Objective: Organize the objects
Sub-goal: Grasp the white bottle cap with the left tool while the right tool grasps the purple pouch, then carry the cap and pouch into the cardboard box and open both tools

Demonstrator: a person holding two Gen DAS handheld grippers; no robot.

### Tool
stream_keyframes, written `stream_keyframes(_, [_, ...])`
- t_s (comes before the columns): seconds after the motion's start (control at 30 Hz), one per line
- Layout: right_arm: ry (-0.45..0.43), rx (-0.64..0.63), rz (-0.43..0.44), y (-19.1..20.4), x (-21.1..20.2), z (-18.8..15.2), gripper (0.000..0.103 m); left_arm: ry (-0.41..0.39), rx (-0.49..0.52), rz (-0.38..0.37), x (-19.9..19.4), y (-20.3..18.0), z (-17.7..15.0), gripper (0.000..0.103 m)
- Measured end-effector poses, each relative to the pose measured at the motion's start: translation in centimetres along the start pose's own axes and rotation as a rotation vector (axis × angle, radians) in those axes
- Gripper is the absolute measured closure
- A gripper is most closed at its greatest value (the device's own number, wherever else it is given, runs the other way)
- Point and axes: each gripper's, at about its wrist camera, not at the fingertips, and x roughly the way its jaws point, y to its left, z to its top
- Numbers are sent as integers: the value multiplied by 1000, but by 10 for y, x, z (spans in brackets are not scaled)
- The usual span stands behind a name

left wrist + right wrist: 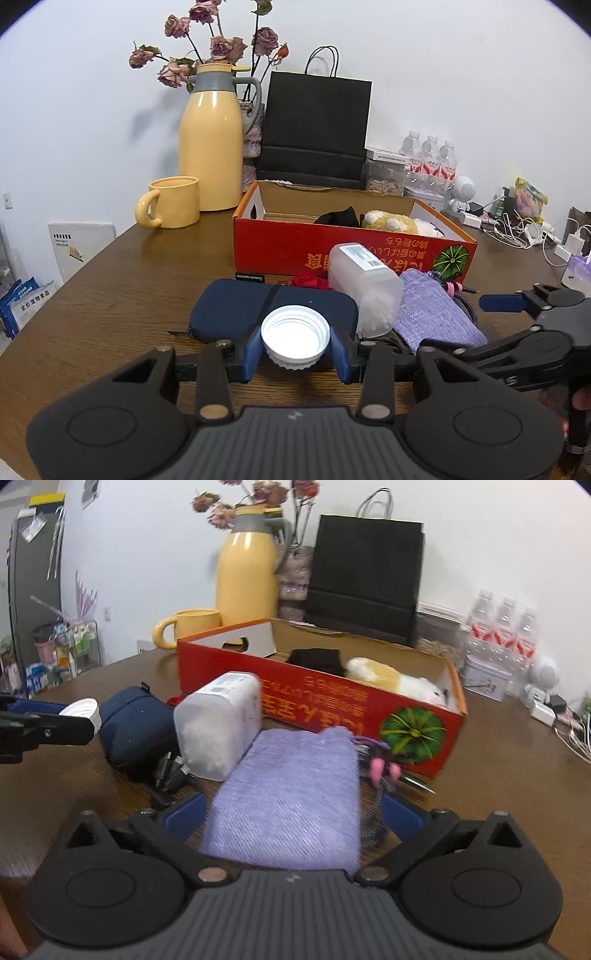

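In the left wrist view my left gripper [295,349] is shut on a white screw cap [295,330], its open side up, held over a navy zip case [236,308]. Beside the case lie a translucent white container [365,284] on its side and a purple woven pouch [436,314]. In the right wrist view my right gripper [293,814] stands wide open with the purple pouch [291,794] between its blue pads [184,812]; a gap shows on the right side. Behind stands the red cardboard box [332,698], holding a plush toy [384,674] and a black item.
A yellow jug [210,147], yellow mug [173,203], black paper bag [314,125] and water bottles [430,158] stand behind the box. Chargers and cables [517,229] clutter the right. Black plugs [170,771] and a pink-tipped cord [380,768] lie by the pouch.
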Motion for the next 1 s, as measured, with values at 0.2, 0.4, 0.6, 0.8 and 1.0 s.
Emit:
stream_keyframes(0.2, [55,-19,9,7,14,-2,22,-2,-13,-5,1,7,0,65])
stream_keyframes(0.4, [27,14,-22,-2,2,-6,59,-5,-25,-19,2,13,2,65])
stream_keyframes(0.6, [-39,64,-16,-12,-18,-8,86,-16,-30,-26,0,16,4,65])
stream_keyframes(0.8, [-83,83,-19,-17,-31,-5,96,-33,-25,-38,-2,16,10,65])
stream_keyframes(1.0, [-156,43,-61,-13,-49,7,96,-69,-18,-60,-3,16,23,65])
